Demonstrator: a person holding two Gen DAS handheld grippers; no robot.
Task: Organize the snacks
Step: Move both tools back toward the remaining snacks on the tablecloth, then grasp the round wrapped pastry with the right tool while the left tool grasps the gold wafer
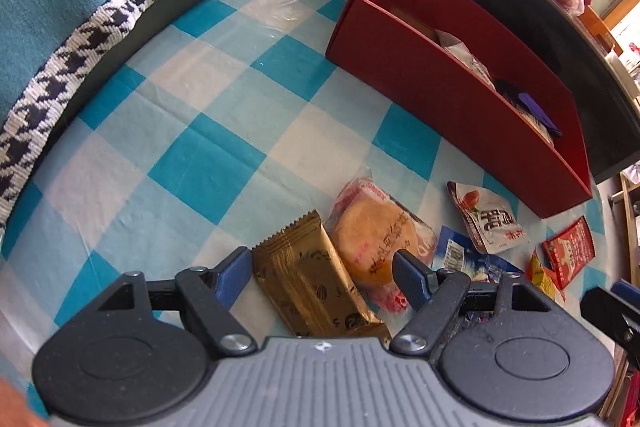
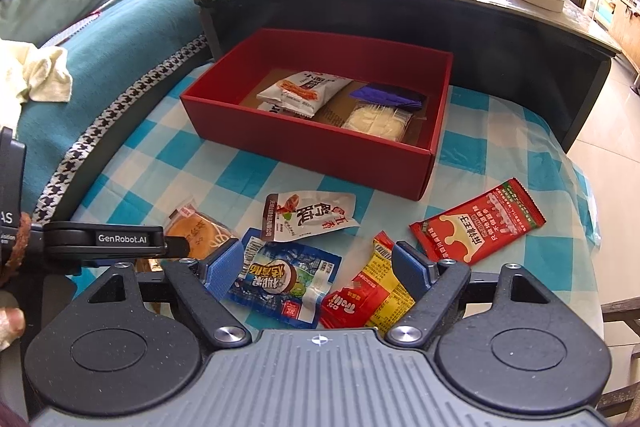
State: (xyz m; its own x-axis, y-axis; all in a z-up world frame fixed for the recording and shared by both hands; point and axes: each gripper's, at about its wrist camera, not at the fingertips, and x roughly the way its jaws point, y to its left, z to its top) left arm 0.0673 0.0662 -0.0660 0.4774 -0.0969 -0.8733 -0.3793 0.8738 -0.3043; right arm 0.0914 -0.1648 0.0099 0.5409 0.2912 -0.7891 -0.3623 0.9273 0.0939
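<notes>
Left wrist view
Left gripper (image 1: 320, 269): jaws wide apart, pads pressing nothing.
Gold bar packet (image 1: 316, 283): flat on checked cloth (image 1: 208, 131), between the fingers.
Round cake packet (image 1: 376, 247): beside the gold one, under the right fingertip.
Red box (image 1: 440, 95): at 1 o'clock, well apart.

Right wrist view
Right gripper (image 2: 318, 267): jaws wide, gripping nothing.
Blue packet (image 2: 280, 279): between the fingers, left.
Red-yellow packet (image 2: 368, 295): between them, right.
Red box (image 2: 312, 143): at 12 o'clock, snacks inside.

The left gripper (image 1: 320, 267) points steeply down with its blue fingers (image 1: 232, 273) spread wide apart. The right gripper (image 2: 320, 263) points down too, with its jaws wide apart and holding nothing.
</notes>
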